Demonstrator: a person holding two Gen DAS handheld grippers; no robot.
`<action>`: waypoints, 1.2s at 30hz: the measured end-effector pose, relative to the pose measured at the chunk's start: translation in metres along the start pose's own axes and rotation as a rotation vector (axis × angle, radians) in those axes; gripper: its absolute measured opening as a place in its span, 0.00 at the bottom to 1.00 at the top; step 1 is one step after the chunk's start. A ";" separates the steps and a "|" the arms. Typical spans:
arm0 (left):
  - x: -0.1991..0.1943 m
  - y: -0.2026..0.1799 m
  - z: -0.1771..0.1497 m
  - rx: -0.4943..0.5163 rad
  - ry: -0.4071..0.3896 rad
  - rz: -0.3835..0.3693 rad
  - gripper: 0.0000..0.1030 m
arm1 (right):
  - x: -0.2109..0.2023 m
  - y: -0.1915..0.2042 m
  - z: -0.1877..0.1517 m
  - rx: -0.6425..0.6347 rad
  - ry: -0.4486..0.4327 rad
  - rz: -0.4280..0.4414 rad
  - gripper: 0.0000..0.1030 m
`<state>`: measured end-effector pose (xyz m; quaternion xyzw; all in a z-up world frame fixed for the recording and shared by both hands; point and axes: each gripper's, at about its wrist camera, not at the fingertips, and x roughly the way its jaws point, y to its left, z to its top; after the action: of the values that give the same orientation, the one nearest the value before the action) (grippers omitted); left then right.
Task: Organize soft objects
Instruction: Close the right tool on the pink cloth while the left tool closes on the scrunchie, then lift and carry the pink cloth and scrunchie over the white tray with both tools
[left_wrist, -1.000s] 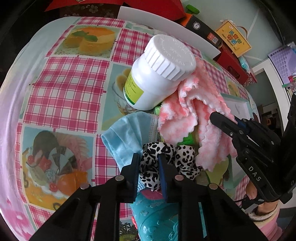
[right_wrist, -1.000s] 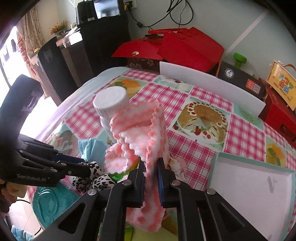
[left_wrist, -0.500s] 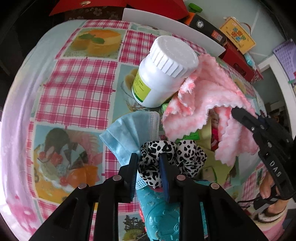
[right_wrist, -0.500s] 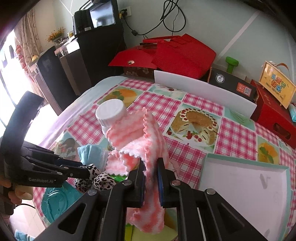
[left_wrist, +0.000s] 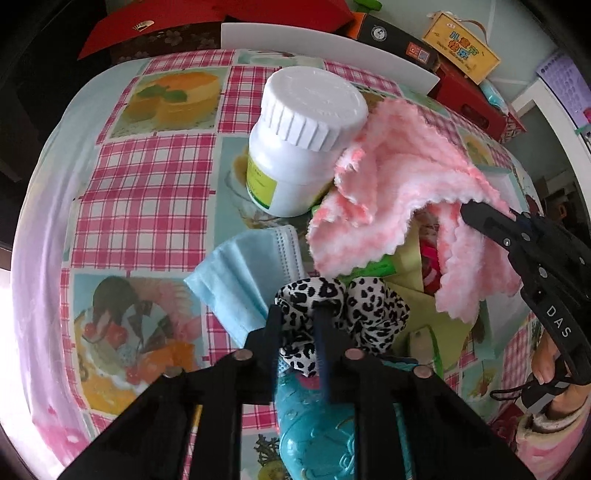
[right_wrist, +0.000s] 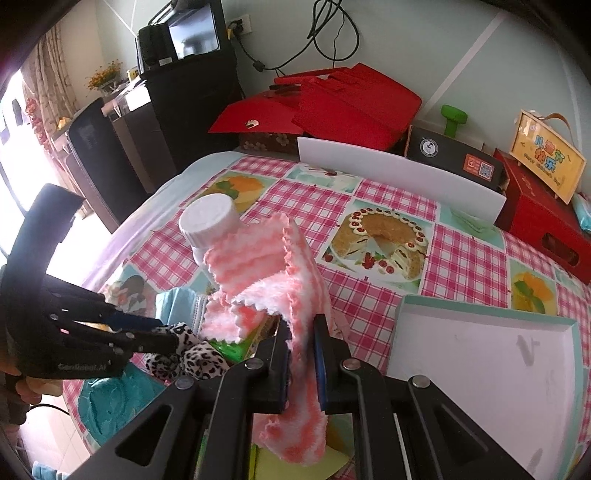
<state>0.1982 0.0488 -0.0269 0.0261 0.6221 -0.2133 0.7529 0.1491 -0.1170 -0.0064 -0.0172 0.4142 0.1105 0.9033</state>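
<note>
A black-and-white leopard-print scrunchie (left_wrist: 369, 310) sits between the fingers of my left gripper (left_wrist: 298, 317), whose jaws are closing on its left loop. A fluffy pink-and-white cloth (right_wrist: 258, 258) hangs from my right gripper (right_wrist: 301, 332), which is shut on it. The cloth (left_wrist: 399, 184) drapes against a white lidded bottle (left_wrist: 303, 140). A light blue face mask (left_wrist: 240, 273) lies on the checked tablecloth just left of the scrunchie. In the right wrist view, the left gripper (right_wrist: 166, 341) comes in from the left onto the scrunchie (right_wrist: 199, 358).
A white tray with a teal rim (right_wrist: 480, 350) lies at the right. A teal embossed thing (left_wrist: 317, 424) lies under the left fingers. Green and yellow packets (left_wrist: 424, 306) lie under the cloth. A white board (right_wrist: 399, 173) and red boxes (right_wrist: 332, 103) line the far edge.
The left jaws have drawn tighter on the scrunchie and lifted a little. The pink cloth has spread wider while the right gripper kept its hold.
</note>
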 end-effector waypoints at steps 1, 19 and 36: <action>0.000 -0.001 0.001 -0.003 -0.008 -0.013 0.11 | 0.000 0.000 0.000 0.001 0.000 0.000 0.11; -0.093 0.010 -0.016 -0.163 -0.389 -0.063 0.05 | -0.062 -0.011 0.011 0.071 -0.229 -0.018 0.11; -0.151 -0.081 -0.001 -0.036 -0.638 -0.176 0.05 | -0.191 -0.059 0.001 0.202 -0.549 -0.201 0.11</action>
<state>0.1482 0.0189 0.1346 -0.1092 0.3584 -0.2639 0.8888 0.0415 -0.2094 0.1340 0.0623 0.1601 -0.0207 0.9849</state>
